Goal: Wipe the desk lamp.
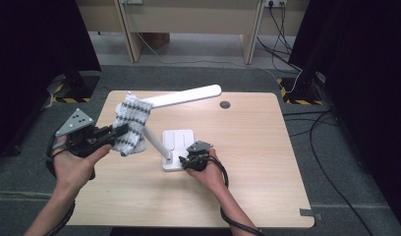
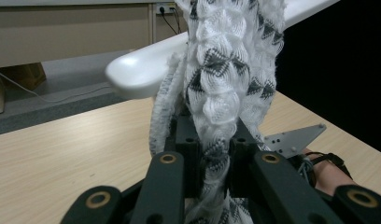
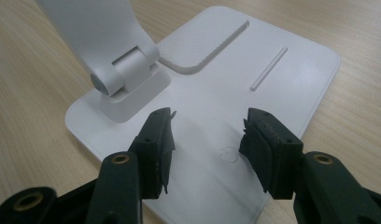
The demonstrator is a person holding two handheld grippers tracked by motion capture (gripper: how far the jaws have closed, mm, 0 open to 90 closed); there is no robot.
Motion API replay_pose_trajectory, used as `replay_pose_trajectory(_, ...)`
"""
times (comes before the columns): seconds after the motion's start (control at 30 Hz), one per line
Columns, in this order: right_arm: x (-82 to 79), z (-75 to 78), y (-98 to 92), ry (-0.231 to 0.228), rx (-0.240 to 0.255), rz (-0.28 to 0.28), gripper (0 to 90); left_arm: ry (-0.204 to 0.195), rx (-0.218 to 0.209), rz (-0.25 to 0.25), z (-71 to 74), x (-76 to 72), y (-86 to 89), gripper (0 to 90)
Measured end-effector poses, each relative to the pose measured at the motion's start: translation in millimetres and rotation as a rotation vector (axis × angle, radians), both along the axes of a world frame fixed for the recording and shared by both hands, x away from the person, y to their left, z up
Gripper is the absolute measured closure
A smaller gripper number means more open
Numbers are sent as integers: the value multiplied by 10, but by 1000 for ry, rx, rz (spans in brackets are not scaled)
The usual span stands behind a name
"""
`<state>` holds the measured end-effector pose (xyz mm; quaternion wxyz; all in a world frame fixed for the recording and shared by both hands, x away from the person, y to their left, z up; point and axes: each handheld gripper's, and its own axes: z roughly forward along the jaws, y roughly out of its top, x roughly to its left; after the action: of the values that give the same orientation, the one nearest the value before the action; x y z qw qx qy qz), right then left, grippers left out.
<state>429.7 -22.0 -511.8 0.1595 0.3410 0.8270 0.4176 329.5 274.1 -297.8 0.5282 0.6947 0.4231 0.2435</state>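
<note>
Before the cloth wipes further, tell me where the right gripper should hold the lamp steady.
Grip the flat base by its near edge, coming from the person's side. The right gripper hangs open over that edge; the plate is thin enough for the jaws, and the hinge sits off to one side.

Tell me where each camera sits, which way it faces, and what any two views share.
High view: above the table, looking forward and down; both forearms, left gripper, right gripper.
Left gripper view: rides that gripper, faces the clamped cloth; own jaws.
Right gripper view: looks down on the lamp base; own open jaws.
Shared: the white lamp.
</note>
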Motion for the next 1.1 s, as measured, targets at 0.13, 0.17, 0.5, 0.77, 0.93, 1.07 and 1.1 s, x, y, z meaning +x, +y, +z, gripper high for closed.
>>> replay_pose_trajectory(0.13, -1, 0, 1, 1, 0, 0, 519, -2, -7, 32, -17, -46, 140, 789)
replay_pose_trajectory(0.17, -1, 1, 2, 1, 0, -1, 520, 0, -9, 40, -27, -52, 174, 789)
replay_pose_trajectory(0.5, 0, 2, 3, 2, -1, 0, 519, 48, -6, 125, -219, 11, 447, 790)
replay_pose_trajectory(0.77, 1, 2, 2, 2, -1, 0, 519, 85, 7, 145, -391, 21, 491, 790)
replay_pose_trajectory(0.93, 2, -2, 6, -1, 1, 1, 519, 74, 12, 111, -387, -158, 441, 789)
replay_pose_trajectory(1.07, 3, -1, 14, 1, 2, 1, 519, 60, 0, 62, -334, -299, 366, 789)
replay_pose_trajectory(1.1, 4, -1, 13, 2, 3, 1, 520, 55, 1, 50, -321, -331, 342, 789)
